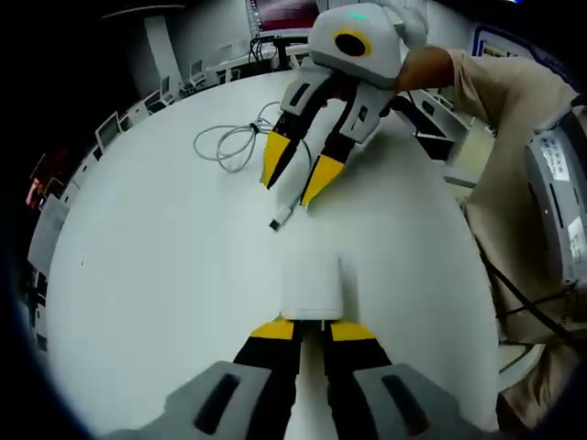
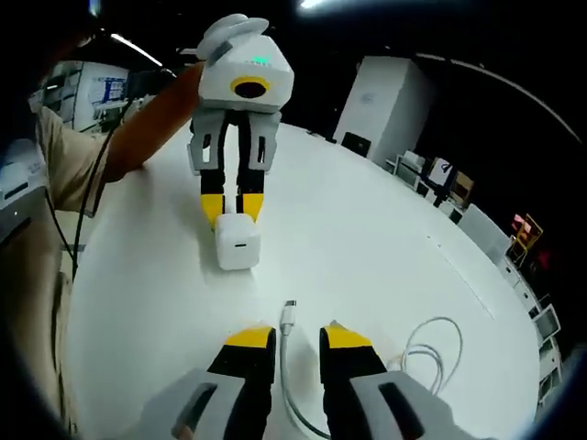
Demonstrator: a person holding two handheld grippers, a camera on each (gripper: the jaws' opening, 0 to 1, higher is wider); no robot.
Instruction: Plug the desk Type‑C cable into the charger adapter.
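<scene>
White table (image 1: 138,275) carries everything. At left, the left gripper (image 1: 312,328) pinches the white charger adapter (image 1: 311,288) between nearly closed jaws. Farther right, the Type-C cable (image 2: 288,323) lies loose on the table between the right gripper (image 2: 298,337) jaws, which stand apart, its plug pointing toward the adapter.

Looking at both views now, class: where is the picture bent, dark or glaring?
Left gripper view: fisheye bows the white table; the adapter nearly washes out against it. Right gripper view: the room behind is dark, a ceiling lamp glares, and the cable stays sharp.
</scene>
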